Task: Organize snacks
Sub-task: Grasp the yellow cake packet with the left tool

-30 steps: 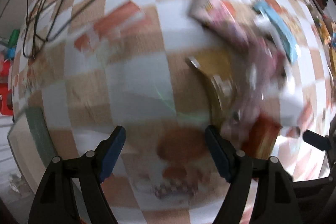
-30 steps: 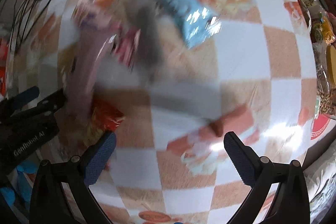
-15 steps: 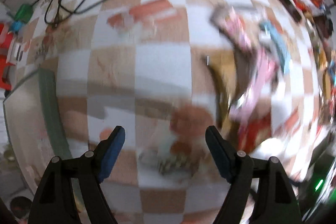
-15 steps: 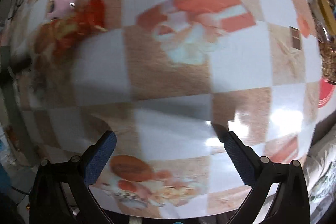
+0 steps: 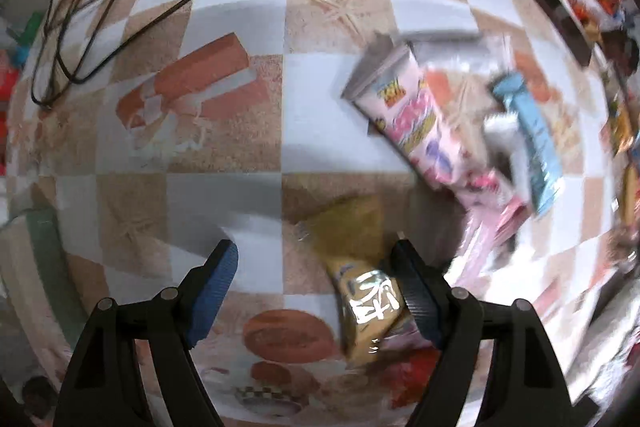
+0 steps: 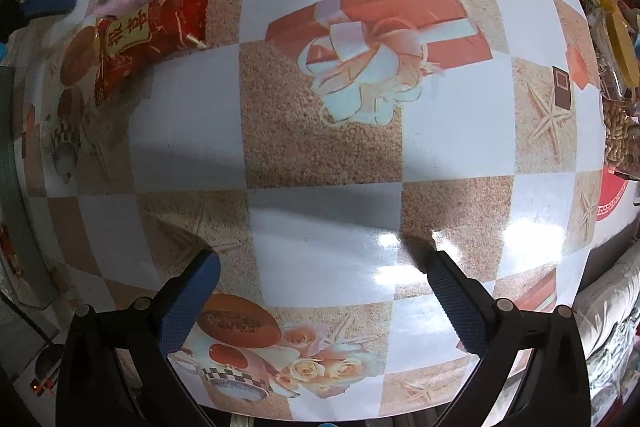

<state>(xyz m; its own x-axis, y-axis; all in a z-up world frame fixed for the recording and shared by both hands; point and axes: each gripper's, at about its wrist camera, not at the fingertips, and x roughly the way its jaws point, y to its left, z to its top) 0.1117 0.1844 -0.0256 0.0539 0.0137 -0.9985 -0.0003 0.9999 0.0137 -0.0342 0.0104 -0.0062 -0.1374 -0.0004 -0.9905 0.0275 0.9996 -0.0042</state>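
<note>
Hovering straight over the checked table (image 5: 224, 155), the left gripper (image 5: 316, 283) has its jaws spread wide and empty, and right beneath them lies a yellow snack packet (image 5: 356, 267), nearer the right-hand jaw than the left. It lies at the near end of a loose heap: a long pink pack (image 5: 416, 119) just beyond it, a light-blue bar (image 5: 532, 143) further toward the table's right edge, a red packet (image 6: 148, 31) tucked at the near side. The view here is blurred, so the overlaps are hard to call.

Over on the other side, the right gripper (image 6: 320, 287) also stands open with nothing between its jaws, above bare cloth near the table's near edge, well clear of the heap.

That yellow packet looks like a light, crinkly foil pouch: soft, glossy, probably slippery and easy to crush. The best bet would be a pinch across its narrow width at mid-body, where the filling gives some bulk, rather than on the thin sealed end.
</note>
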